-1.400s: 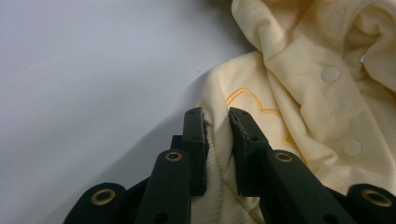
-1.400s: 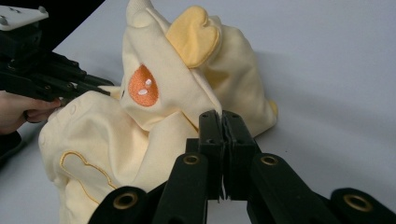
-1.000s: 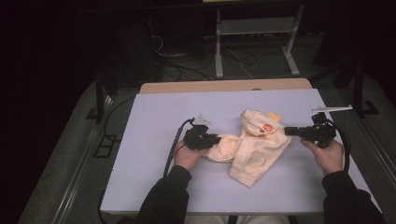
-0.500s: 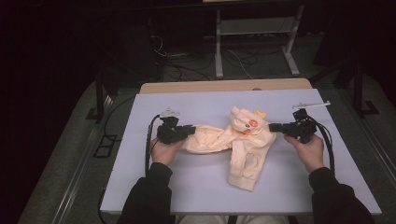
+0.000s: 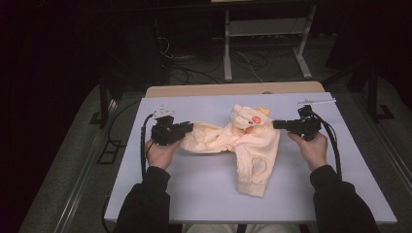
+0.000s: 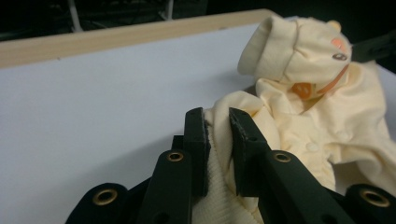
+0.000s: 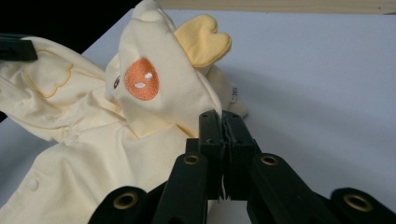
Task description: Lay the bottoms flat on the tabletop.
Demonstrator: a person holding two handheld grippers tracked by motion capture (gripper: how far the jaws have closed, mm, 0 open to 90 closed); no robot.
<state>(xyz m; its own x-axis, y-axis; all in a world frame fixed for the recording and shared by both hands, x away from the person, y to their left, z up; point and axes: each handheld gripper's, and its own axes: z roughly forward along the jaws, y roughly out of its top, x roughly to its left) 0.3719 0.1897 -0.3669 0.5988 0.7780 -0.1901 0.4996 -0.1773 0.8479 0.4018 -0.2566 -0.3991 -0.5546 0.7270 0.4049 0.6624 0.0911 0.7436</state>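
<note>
A pale yellow baby garment (image 5: pixel 243 145) with orange patches lies stretched on the surface (image 5: pixel 194 179); left tool (image 5: pixel 187 128) pinches its nine-o'clock end, right tool (image 5: pixel 276 124) its three-o'clock edge.

i'm working in what looks like a lab or recording room, not a home. the desk (image 5: pixel 194 194) is a plain pale board with a bare wooden strip (image 5: pixel 233 90) along its far edge, set up only as a work surface. behind it the room is kept dark, and i can make out a white metal frame stand (image 5: pixel 265 43) with loose cables (image 5: pixel 204 63) trailing over the floor around its feet. grey carpet (image 5: pixel 63 160) runs beside the desk, with a metal rail (image 5: pixel 82 179) laid along it on my left and black stand legs (image 5: pixel 103 104) at the desk's corners.
</note>
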